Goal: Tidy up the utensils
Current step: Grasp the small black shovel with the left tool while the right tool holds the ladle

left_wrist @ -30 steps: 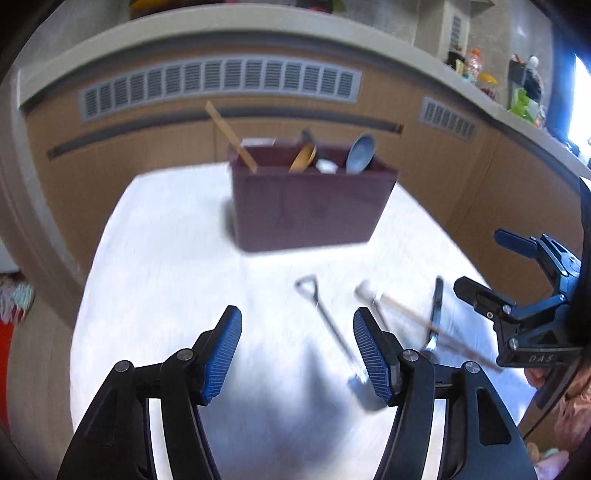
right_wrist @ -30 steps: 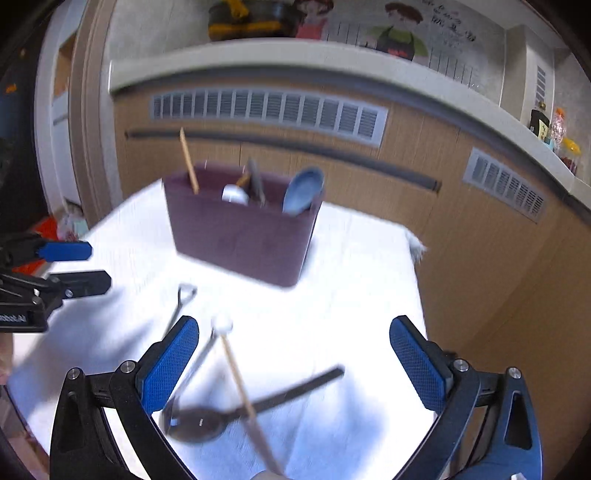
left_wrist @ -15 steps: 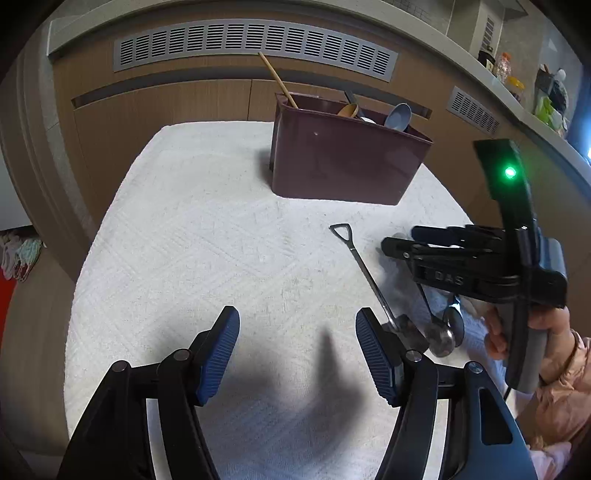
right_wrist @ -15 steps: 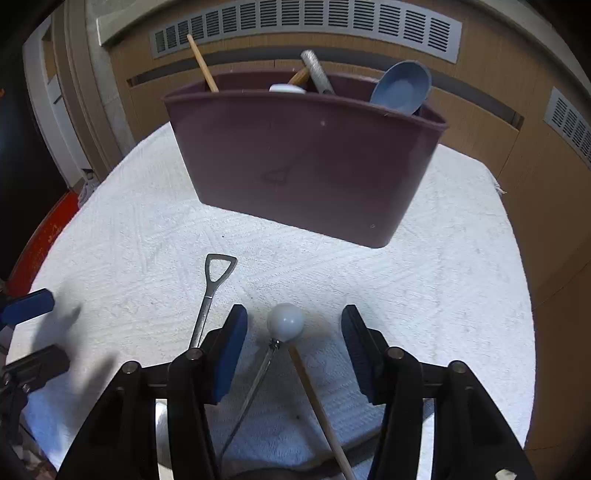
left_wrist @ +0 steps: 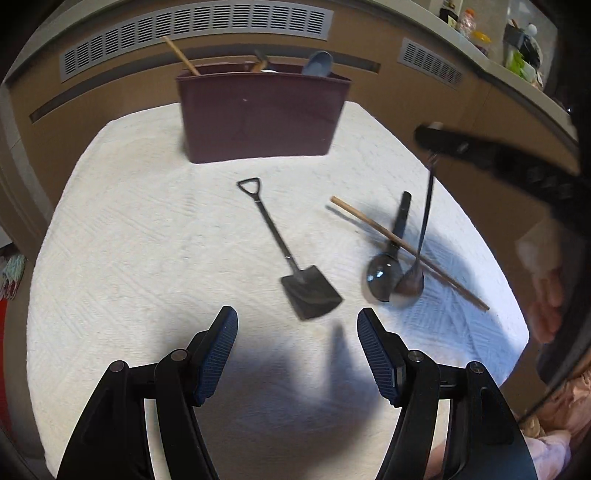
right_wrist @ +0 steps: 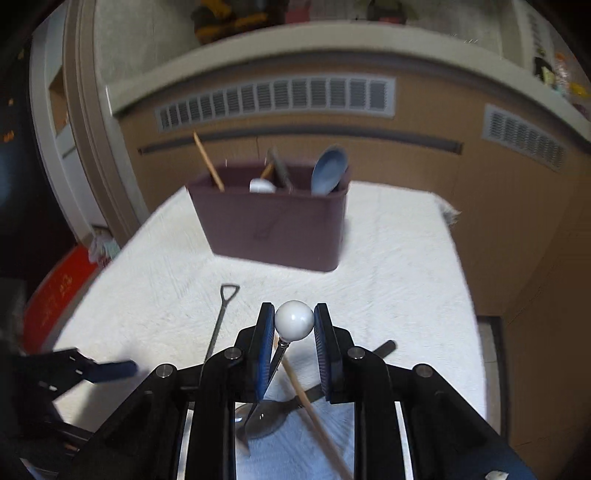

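My right gripper (right_wrist: 294, 318) is shut on the white ball end (right_wrist: 294, 319) of a thin metal spoon (left_wrist: 424, 221) and holds it tilted, bowl end low by the cloth. A shovel-shaped spoon (left_wrist: 291, 258), a dark spoon (left_wrist: 391, 254) and a wooden chopstick (left_wrist: 406, 247) lie on the white cloth. The maroon utensil box (left_wrist: 258, 114) stands behind them with a chopstick, a blue spoon (right_wrist: 328, 170) and other utensils in it. My left gripper (left_wrist: 297, 350) is open and empty, just short of the shovel spoon's blade.
The white cloth (left_wrist: 129, 240) covers a small table. Wooden cabinets with vent grilles (left_wrist: 192, 29) run close behind and to the right. A counter with bottles (left_wrist: 517, 51) is at the far right. A person's hand (left_wrist: 543, 280) shows at the right edge.
My right gripper has closed on the ball-ended spoon and lifted its handle end. My left gripper has drawn nearer to the shovel spoon and stays open.
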A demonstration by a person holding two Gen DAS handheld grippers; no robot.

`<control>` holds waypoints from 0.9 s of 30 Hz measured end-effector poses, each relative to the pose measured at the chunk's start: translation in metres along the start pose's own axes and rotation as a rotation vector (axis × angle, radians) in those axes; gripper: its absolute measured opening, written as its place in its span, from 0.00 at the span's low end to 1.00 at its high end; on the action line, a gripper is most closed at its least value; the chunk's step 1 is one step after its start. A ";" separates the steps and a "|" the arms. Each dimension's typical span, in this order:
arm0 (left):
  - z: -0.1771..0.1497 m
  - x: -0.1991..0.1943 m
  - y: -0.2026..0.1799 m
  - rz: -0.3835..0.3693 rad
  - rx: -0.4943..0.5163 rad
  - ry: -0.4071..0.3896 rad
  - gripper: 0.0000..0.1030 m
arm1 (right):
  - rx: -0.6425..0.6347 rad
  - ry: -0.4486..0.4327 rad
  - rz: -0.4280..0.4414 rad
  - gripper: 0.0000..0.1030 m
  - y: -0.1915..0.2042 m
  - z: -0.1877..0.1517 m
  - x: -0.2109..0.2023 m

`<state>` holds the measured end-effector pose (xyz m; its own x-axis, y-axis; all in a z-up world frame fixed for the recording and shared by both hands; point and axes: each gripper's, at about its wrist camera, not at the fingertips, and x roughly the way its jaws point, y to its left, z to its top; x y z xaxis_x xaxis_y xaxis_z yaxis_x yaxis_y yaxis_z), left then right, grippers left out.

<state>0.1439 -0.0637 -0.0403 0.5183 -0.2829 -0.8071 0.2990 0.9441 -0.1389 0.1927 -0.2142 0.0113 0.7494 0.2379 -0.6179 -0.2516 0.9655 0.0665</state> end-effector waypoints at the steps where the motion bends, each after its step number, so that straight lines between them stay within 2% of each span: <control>1: 0.001 0.001 -0.004 0.002 0.002 0.001 0.65 | 0.007 -0.030 -0.002 0.19 -0.002 0.000 -0.012; 5: 0.002 0.010 -0.016 0.023 -0.014 0.014 0.65 | 0.012 -0.109 -0.014 0.19 -0.009 -0.005 -0.048; 8: 0.004 0.021 -0.023 0.086 -0.003 0.031 0.65 | 0.021 -0.132 -0.020 0.19 -0.015 -0.010 -0.066; 13: 0.004 0.029 -0.024 0.129 0.013 0.038 0.58 | 0.044 -0.161 -0.054 0.19 -0.023 -0.020 -0.086; 16: 0.007 0.032 -0.018 0.139 -0.002 0.023 0.53 | 0.037 -0.163 -0.071 0.19 -0.025 -0.024 -0.092; 23: 0.005 0.034 -0.019 0.166 0.026 -0.017 0.52 | 0.033 -0.134 -0.078 0.19 -0.019 -0.027 -0.085; 27: -0.001 0.030 -0.028 0.186 0.079 -0.060 0.33 | 0.027 -0.122 -0.077 0.19 -0.013 -0.028 -0.081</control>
<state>0.1505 -0.0987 -0.0615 0.6163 -0.1164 -0.7789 0.2546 0.9654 0.0571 0.1183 -0.2493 0.0381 0.8354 0.1721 -0.5219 -0.1749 0.9836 0.0444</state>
